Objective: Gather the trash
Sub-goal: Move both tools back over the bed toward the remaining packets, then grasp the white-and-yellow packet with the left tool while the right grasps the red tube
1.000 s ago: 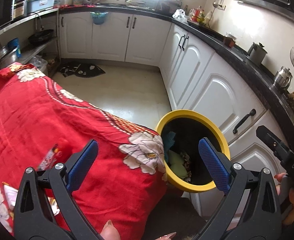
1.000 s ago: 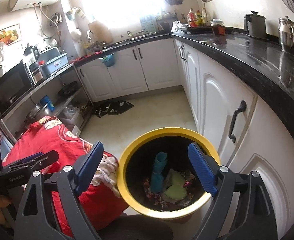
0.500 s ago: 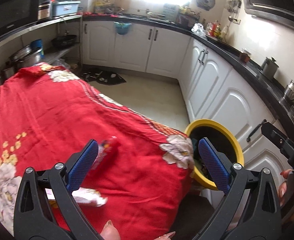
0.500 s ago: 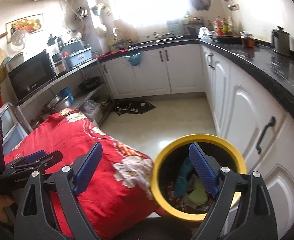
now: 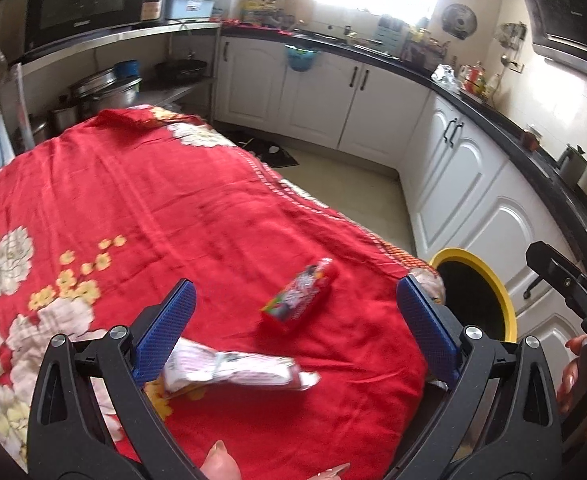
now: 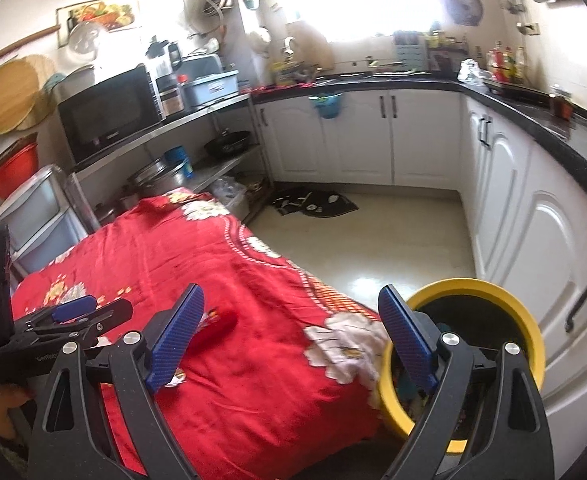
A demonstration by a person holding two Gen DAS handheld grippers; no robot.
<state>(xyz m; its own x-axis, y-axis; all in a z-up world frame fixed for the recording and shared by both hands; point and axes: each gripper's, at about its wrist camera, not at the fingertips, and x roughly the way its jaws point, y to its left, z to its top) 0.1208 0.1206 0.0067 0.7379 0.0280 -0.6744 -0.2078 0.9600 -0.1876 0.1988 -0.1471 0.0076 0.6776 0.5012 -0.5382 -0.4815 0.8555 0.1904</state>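
Observation:
A red snack wrapper and a white-pink wrapper lie on the red flowered tablecloth. My left gripper is open and empty, hovering just above them, the white wrapper beside its left finger. A yellow-rimmed black bin with trash inside stands at the table's right end, by the white cabinets. My right gripper is open and empty above the table's corner, its right finger over the bin. The red wrapper shows near its left finger.
White cabinets with a black counter run along the right and back. A shelf rack with a microwave and pots stands left of the table. A dark mat lies on the pale floor.
Both grippers have swung left and back from over the bin toward the table. The two wrappers have come into view between the left gripper's fingers.

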